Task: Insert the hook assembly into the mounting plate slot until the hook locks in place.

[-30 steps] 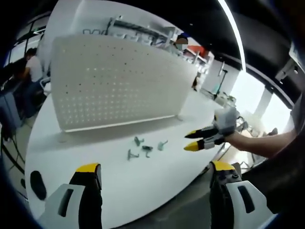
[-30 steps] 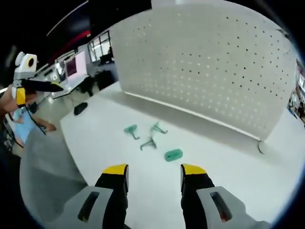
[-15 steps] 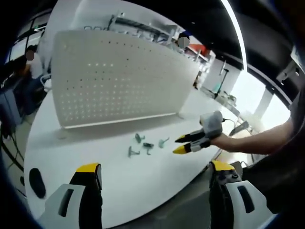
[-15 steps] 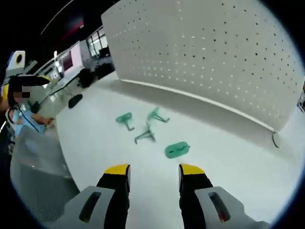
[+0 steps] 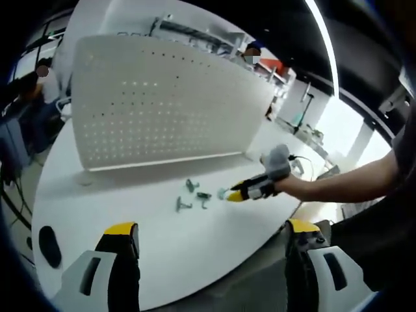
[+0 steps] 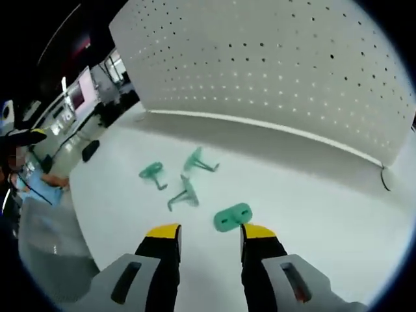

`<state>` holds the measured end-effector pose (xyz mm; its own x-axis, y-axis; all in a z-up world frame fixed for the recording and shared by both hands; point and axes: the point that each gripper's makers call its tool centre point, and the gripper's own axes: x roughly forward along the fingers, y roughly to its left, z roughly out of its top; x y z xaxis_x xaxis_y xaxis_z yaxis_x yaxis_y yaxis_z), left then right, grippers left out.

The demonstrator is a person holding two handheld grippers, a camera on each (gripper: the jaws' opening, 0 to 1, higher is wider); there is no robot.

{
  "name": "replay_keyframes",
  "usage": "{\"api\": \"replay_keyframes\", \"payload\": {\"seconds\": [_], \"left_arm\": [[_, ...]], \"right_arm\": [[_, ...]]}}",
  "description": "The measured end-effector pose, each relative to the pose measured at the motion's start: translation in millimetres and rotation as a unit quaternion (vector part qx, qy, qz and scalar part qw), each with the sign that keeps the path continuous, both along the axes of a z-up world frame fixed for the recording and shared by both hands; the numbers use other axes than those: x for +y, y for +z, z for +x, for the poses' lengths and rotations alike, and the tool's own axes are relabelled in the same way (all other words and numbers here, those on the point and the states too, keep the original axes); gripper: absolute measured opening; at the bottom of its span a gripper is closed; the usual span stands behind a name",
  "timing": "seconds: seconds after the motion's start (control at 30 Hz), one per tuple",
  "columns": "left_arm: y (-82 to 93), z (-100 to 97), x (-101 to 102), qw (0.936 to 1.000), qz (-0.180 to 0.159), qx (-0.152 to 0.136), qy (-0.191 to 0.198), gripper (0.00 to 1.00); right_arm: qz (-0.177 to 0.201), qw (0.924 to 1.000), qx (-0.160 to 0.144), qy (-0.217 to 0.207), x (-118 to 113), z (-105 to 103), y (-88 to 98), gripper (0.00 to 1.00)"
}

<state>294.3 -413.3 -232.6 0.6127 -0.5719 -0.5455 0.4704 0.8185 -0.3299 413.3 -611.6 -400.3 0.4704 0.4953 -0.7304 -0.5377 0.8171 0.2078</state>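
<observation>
Several small green parts lie on the white table (image 6: 312,195): an oval mounting plate (image 6: 231,217) and three hooks (image 6: 153,173) (image 6: 184,194) (image 6: 198,160). My right gripper (image 6: 207,234) is open, its yellow tips just short of the plate, which lies slightly right of the gap. In the left gripper view the right gripper (image 5: 235,194) reaches in from the right, tips at the plate (image 5: 221,194), with the hooks (image 5: 182,205) (image 5: 202,197) (image 5: 191,186) to its left. My left gripper (image 5: 211,231) is open, held back over the near table edge.
A tall white pegboard (image 5: 162,110) (image 6: 273,71) stands upright behind the parts. A black object (image 5: 47,237) (image 6: 90,150) lies near the table's left edge. People sit at desks far left (image 5: 36,81). The table edge drops off close to my left gripper.
My right gripper has moved forward and down toward the green plate, which now lies just ahead of its tips. The left gripper has stayed put.
</observation>
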Motion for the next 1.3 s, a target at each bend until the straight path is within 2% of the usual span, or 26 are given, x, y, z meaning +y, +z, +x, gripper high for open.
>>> {"api": "replay_keyframes", "payload": {"seconds": [0.23,0.57,0.83,0.93,1.03,1.3], "left_arm": [[-8.0,1.7,0,1.0,0.0,0.009,-0.001,0.94],[-12.2,6.0,1,0.9999,-0.005,0.013,0.0,0.94],[-14.1,10.4,2,0.9998,-0.008,0.017,-0.001,0.94],[-16.5,10.5,1,0.9998,-0.007,0.02,-0.005,0.94],[-17.8,11.3,1,0.9997,-0.007,0.021,-0.005,0.94],[-21.9,13.7,-3,0.9995,-0.007,0.028,-0.013,0.93]], "right_arm": [[-0.003,0.9998,0.02,0.008,2,9,-5.8,0.31],[-0.004,0.999,0.042,-0.014,-3,27,-11.2,0.25],[-0.008,0.9983,0.055,-0.015,-1,31,-15.5,0.18],[-0.011,0.998,0.061,-0.014,-2,31,-18.8,0.12],[-0.04,0.9974,0.06,-0.008,-10,32,-23.0,0.06],[-0.028,0.9975,0.062,-0.02,-8,31,-21.2,0.03]]}}
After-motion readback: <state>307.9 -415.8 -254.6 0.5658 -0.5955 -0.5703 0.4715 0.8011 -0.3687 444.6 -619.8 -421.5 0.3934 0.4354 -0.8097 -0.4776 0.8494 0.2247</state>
